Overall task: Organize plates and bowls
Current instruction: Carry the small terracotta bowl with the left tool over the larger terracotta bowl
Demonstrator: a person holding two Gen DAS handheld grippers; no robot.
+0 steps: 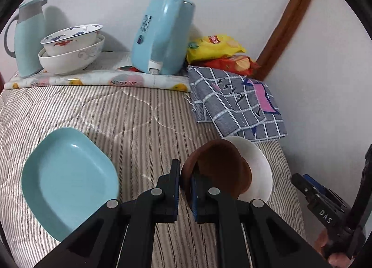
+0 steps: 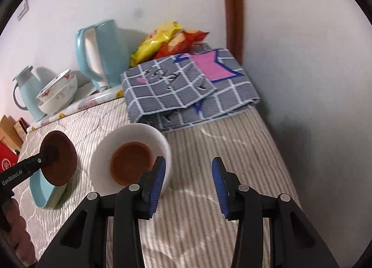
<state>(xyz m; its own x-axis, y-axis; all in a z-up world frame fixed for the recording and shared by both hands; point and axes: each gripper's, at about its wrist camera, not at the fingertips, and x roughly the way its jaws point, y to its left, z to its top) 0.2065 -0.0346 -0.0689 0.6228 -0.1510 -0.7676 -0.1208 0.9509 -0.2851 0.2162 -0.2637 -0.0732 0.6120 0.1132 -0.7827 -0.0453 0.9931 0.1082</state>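
Left gripper (image 1: pixel 185 189) clamped on the brown bowl's (image 1: pixel 216 163) rim, holding it clear of the striped bedding (image 1: pixel 139 114), seemingly. Right gripper (image 2: pixel 188 184) jaws apart, empty, beside the white bowl (image 2: pixel 162 144) with another brown dish (image 2: pixel 131 163) inside. Teal plate (image 1: pixel 67 179) lies left.

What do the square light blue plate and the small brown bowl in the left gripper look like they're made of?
Square light blue plate: probably melamine or plastic, smooth and glossy with a sharp highlight. Small brown bowl: matte and dull, maybe wood or plastic; can't tell.
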